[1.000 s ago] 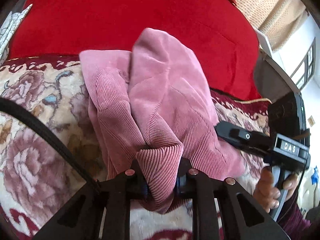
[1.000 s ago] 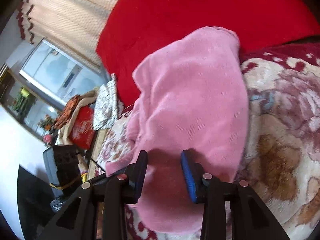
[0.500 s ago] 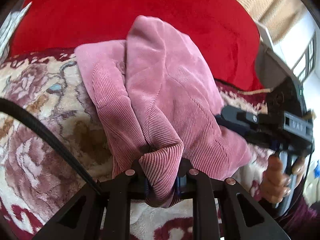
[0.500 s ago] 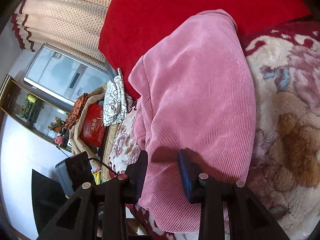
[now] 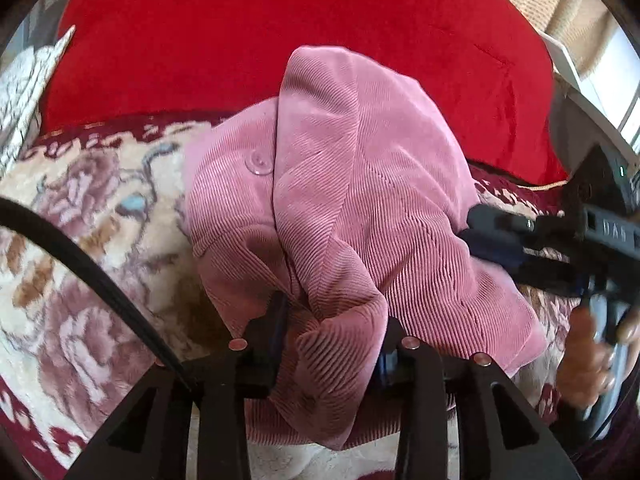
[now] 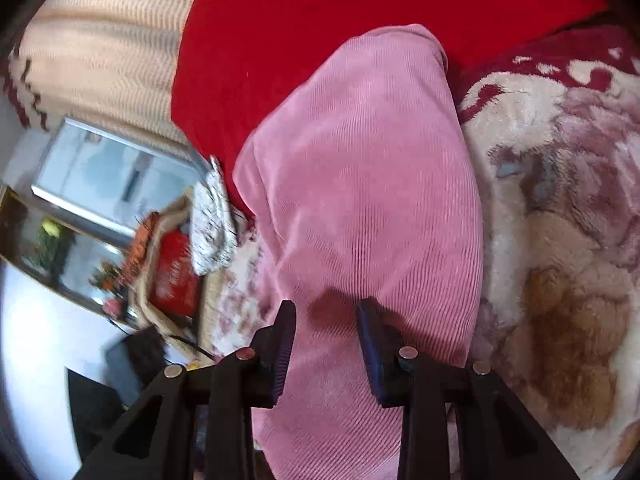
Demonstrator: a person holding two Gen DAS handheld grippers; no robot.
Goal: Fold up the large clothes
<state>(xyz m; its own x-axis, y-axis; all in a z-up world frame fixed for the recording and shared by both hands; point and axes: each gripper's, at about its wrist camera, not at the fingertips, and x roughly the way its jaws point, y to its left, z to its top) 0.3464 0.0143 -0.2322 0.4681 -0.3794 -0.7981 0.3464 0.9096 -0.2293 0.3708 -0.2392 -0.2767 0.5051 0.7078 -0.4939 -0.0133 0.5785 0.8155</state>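
Note:
A pink corduroy garment (image 5: 352,208) lies folded in a bundle on a floral blanket (image 5: 80,248); it also fills the middle of the right wrist view (image 6: 368,200). My left gripper (image 5: 334,336) has a bunched fold of the garment between its jaws, which stand wider apart than before. My right gripper (image 6: 326,336) is open with the cloth lying between and under its jaws. It shows at the right of the left wrist view (image 5: 504,240), at the garment's right edge.
A red cushion (image 5: 280,40) stands behind the garment. A black cable (image 5: 80,264) crosses the blanket at left. A patterned white cloth (image 6: 212,220), a red box (image 6: 172,280) and a mirror (image 6: 100,176) lie off to the left in the right wrist view.
My left gripper's jaws have spread apart around the fold. The right gripper's jaws widened slightly and it shifted over the garment. The bundle has settled lower on the blanket.

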